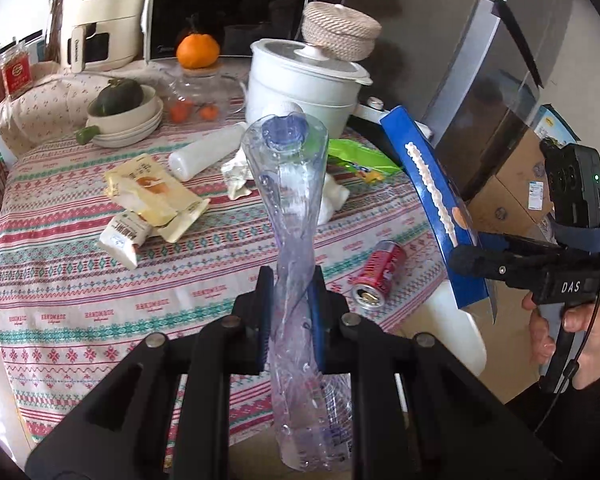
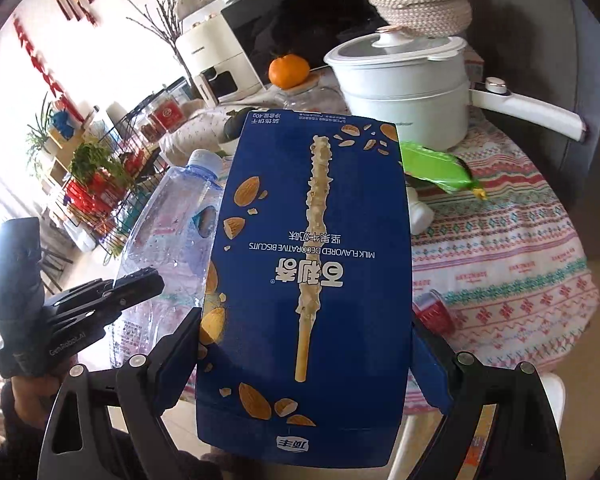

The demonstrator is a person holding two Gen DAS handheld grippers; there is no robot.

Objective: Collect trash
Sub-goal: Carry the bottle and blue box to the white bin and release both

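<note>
left gripper (image 1: 290, 312): jaws pinching a crushed water bottle (image 1: 288, 216) mid-body, held above the worktop (image 1: 80, 280); light, crackly, slippery.
right gripper (image 2: 306, 364): jaws clamped across a blue biscuit box (image 2: 312, 280); flimsy cardboard, grip the edges.
left behind: soda can (image 1: 376, 280) at 4 o'clock of the bottle, probably light, rolls.

Blue box (image 2: 304, 280) printed with almonds; clear bottle (image 1: 292, 240) with white cap; red can (image 1: 376, 276); green wrapper (image 1: 360, 158); tabletop (image 1: 80, 280) cloth striped red, teal and white; white pot (image 1: 304, 88); black fingers (image 1: 266, 312).
</note>
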